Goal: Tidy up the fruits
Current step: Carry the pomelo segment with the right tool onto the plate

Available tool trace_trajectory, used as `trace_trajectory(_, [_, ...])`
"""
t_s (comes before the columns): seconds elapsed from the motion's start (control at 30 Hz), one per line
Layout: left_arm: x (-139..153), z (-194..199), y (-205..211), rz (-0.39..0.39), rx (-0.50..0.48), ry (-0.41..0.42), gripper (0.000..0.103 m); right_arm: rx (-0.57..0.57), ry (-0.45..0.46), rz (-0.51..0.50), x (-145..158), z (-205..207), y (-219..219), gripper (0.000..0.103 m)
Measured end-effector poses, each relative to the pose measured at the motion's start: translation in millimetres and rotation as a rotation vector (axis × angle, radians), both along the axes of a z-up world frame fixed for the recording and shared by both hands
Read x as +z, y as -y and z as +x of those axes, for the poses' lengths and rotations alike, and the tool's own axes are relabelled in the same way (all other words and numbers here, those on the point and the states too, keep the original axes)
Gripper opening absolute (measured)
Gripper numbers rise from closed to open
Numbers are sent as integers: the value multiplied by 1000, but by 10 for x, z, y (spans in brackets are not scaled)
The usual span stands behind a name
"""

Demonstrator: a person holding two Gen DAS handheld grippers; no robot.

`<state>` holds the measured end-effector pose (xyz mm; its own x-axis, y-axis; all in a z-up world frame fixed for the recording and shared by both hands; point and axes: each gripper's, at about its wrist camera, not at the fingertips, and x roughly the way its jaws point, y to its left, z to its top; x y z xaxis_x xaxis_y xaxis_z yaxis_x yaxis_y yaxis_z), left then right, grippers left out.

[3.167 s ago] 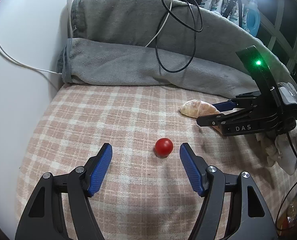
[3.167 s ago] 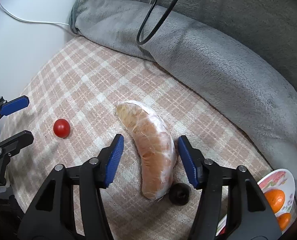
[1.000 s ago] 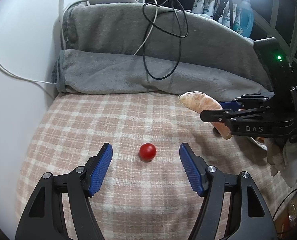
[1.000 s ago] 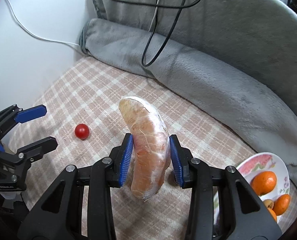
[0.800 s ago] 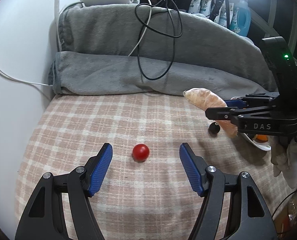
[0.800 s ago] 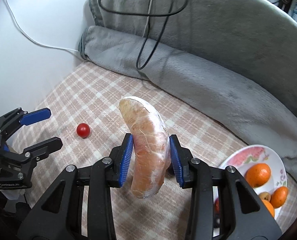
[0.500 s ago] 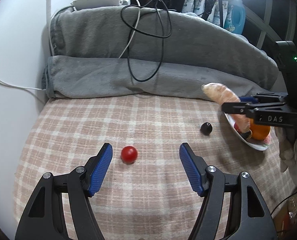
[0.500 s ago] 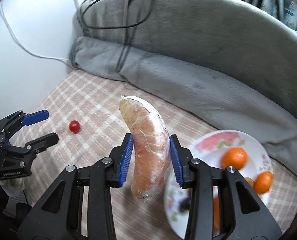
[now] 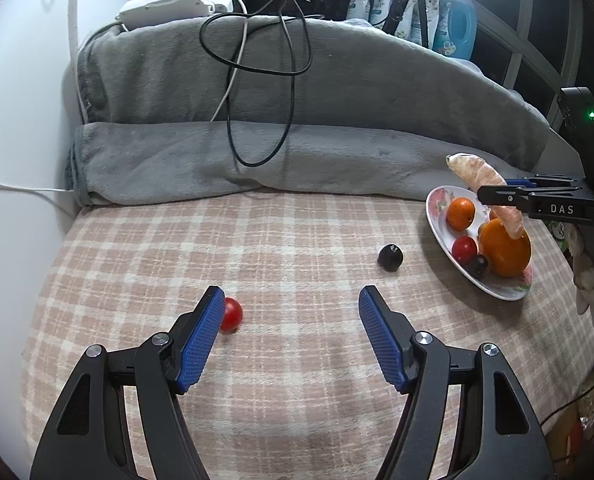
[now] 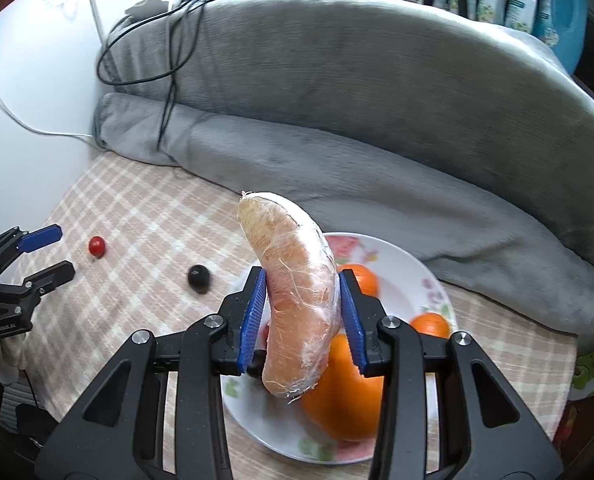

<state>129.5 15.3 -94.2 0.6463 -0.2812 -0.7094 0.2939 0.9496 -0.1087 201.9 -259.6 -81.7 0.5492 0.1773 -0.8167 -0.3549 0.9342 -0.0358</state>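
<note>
Blue-padded right tool clamps the wrapped fruit segment; left tool gapes empty.

The right gripper, formerly low around the wrapped fruit segment on the checked cloth, now holds it raised above the plate. The cherry tomato now lies beside the left gripper's left finger.
</note>
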Motion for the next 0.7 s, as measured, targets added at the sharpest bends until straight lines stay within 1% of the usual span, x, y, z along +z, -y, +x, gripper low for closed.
trace_trajectory(0.2, [15,-8,61,4,-9,3,69,-24,-8,-38,-10,8,184,39])
trace_trajectory(0.37, [22,1,87,6,-15,6,69,-41,-20,-49,-33,21,299,39])
trace_trajectory(0.7, [39,-3,119,9,-30,11,69,-52,-39,-38,-46,7,422,39])
